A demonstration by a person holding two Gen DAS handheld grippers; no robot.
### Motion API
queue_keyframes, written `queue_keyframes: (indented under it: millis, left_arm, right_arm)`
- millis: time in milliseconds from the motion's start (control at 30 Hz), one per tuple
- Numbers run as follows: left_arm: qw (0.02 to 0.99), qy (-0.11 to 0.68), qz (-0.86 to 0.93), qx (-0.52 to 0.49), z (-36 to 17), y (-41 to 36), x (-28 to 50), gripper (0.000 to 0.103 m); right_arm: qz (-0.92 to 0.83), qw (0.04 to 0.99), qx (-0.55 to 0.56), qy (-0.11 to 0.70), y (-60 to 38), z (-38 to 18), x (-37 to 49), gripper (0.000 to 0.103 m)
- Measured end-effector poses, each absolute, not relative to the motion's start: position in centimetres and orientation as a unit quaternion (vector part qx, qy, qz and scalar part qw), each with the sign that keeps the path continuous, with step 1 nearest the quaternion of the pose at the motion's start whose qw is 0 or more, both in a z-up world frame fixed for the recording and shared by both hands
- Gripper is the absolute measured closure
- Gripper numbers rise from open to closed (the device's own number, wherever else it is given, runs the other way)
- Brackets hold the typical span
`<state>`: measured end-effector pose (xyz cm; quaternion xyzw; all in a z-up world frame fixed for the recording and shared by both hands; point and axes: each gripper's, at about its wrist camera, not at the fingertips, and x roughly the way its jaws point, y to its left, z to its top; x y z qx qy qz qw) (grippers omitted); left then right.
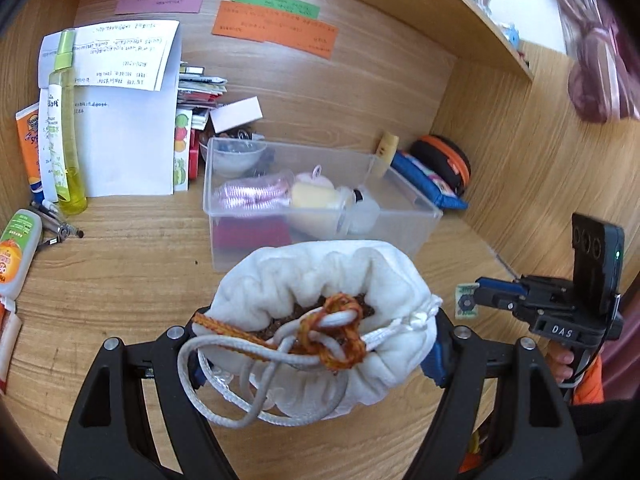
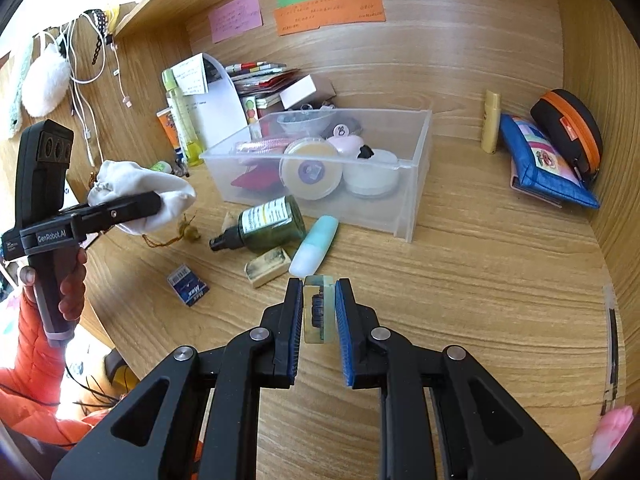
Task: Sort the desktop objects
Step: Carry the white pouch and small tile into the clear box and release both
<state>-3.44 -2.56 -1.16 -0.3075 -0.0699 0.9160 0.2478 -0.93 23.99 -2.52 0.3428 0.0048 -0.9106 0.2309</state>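
Observation:
My left gripper (image 1: 320, 344) is shut on a white drawstring pouch (image 1: 320, 280) with white and orange cords, held above the desk in front of the clear plastic bin (image 1: 424, 216). The pouch also shows in the right wrist view (image 2: 160, 188), to the left of the bin (image 2: 412, 184). My right gripper (image 2: 319, 304) is shut on a small translucent green block (image 2: 319, 308) with dark marking, held low over the desk in front of the bin. In the left wrist view the right gripper (image 1: 468, 304) shows at the right holding that block. The bin holds round tins, a pink item and a red cloth.
A green spray bottle (image 2: 272, 224), a mint tube (image 2: 314, 250), an eraser (image 2: 267, 266) and a small blue box (image 2: 188, 290) lie before the bin. A blue pouch (image 2: 540, 164) and black-orange case (image 2: 568, 132) sit right. Papers (image 1: 120, 120) and bottles (image 1: 66, 128) stand at back left.

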Motion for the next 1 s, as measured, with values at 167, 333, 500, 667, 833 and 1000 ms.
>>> queue_keyframes:
  millis: [167,333,500,667,833,1000]
  left_arm:
    - [0.233,-0.078,0.922,-0.299,-0.3,-3.2,-4.7,0.025]
    - [0.222,-0.089,0.927,-0.289,0.4,-4.0,-5.9,0.025]
    - [0.215,-0.095,0.93,-0.283,0.7,-4.3,-7.1,0.025]
    - [0.205,-0.087,0.933,-0.281,1.3,-3.8,-8.7,0.025]
    - [0.205,-0.082,0.935,-0.279,2.1,-3.3,-10.4,0.025]
    - [0.2,-0.07,0.935,-0.285,2.3,-2.7,-12.4,0.025]
  right_arm:
    - [-0.915,0.23,0.33,0.001,24.1,-1.6,-1.6,0.088]
    - [-0.92,0.232,0.317,0.0,24.1,-0.4,-2.7,0.088]
    - [-0.922,0.233,0.31,0.0,24.2,0.4,-4.1,0.088]
    - [-0.923,0.235,0.305,0.004,24.1,1.4,-5.9,0.088]
    - [-0.924,0.238,0.299,0.013,23.6,2.3,-7.9,0.088]
    - [-0.923,0.24,0.301,0.022,22.9,2.8,-10.1,0.088]
